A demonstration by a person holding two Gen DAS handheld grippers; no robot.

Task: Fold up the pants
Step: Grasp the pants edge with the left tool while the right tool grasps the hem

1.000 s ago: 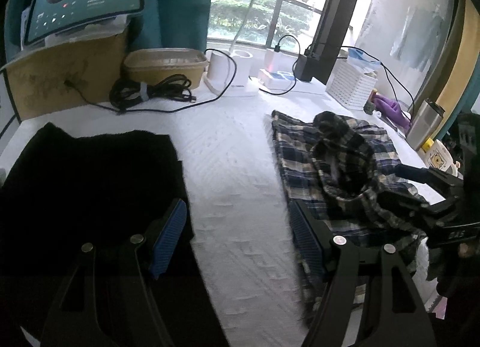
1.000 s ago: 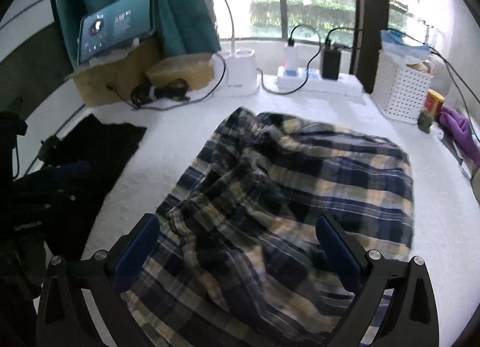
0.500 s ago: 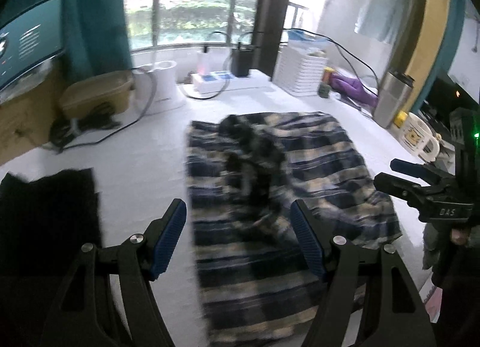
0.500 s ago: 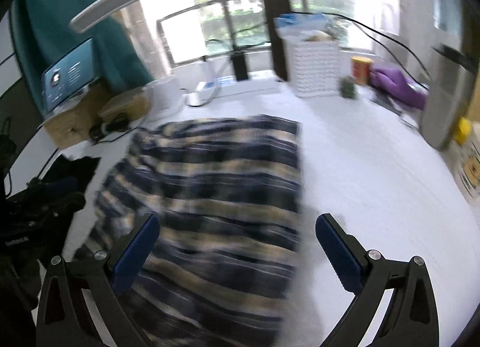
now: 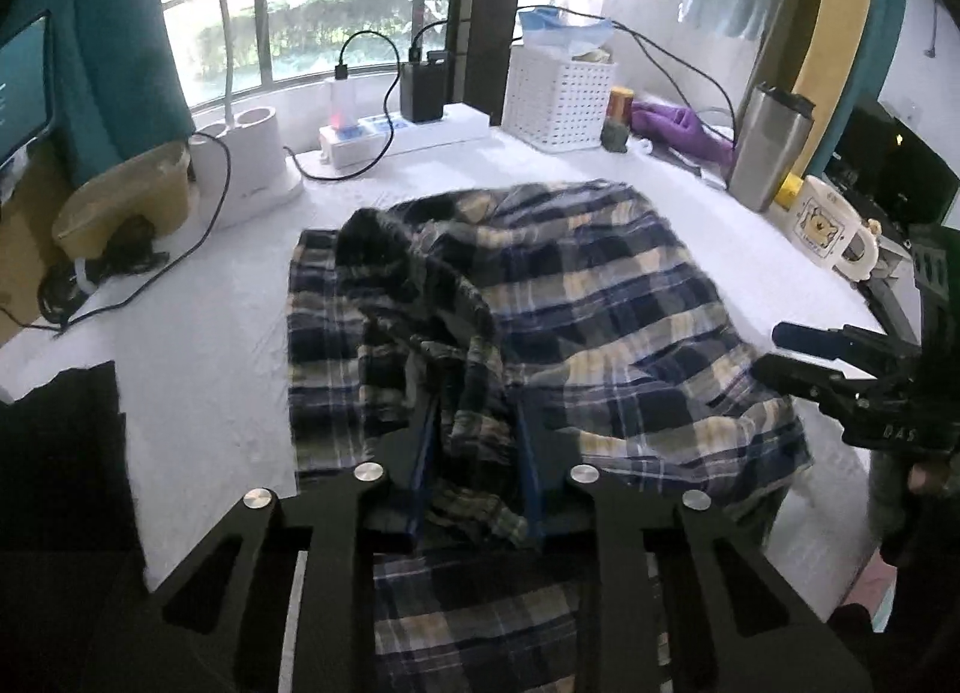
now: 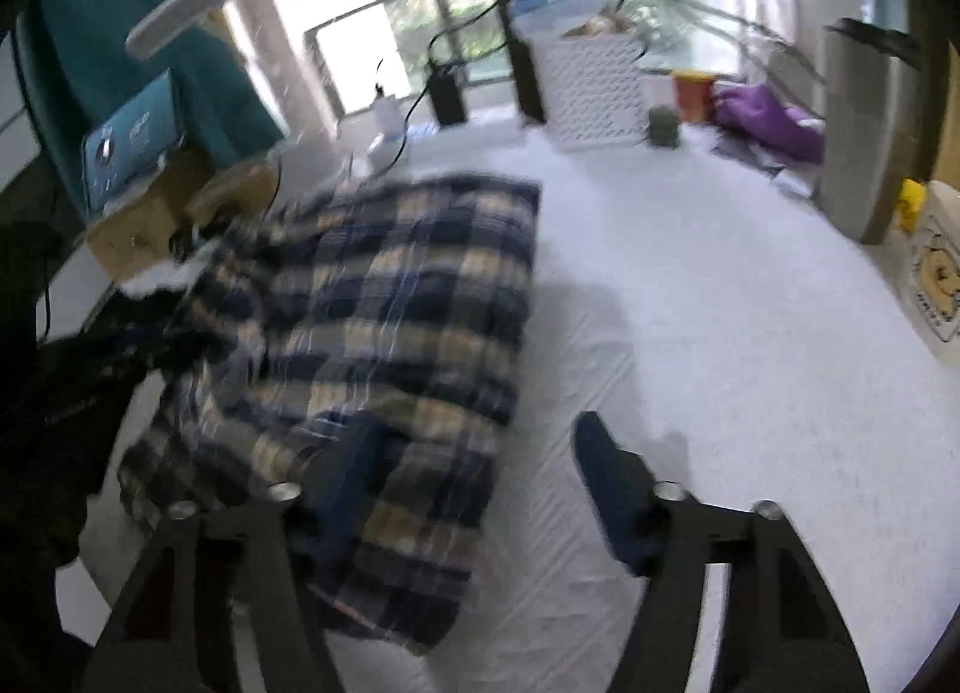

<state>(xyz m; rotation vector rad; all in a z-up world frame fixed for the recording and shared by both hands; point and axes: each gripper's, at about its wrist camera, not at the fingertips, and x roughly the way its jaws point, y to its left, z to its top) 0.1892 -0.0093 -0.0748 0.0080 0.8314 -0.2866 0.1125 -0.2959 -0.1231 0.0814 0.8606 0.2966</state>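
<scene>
Blue and cream plaid pants [image 5: 600, 297] lie crumpled on the white table cover [image 5: 198, 333], with a dark bunched ridge running down the left half. My left gripper [image 5: 474, 453] is closing on the near end of that ridge, and its blue pads press on the bunched cloth. In the blurred right wrist view the pants [image 6: 408, 285] fill the left half. My right gripper [image 6: 474, 435] is closing over their near right edge. Its left finger is over the cloth, its right finger over bare cover, and the pads touch nothing. It also appears as the right gripper [image 5: 798, 357] beside the pants.
A black garment [image 5: 60, 453] lies at the near left. Along the back stand a lamp base [image 5: 252, 153], a power strip [image 5: 408, 132] with cables and a white basket [image 5: 561, 96]. A steel tumbler [image 5: 768, 147] and a mug [image 5: 831, 228] line the right edge.
Both grippers swung right, from over the black garment and the pants' middle. The left jaws narrowed onto a fold of the pants. The right jaws narrowed at the pants' right edge.
</scene>
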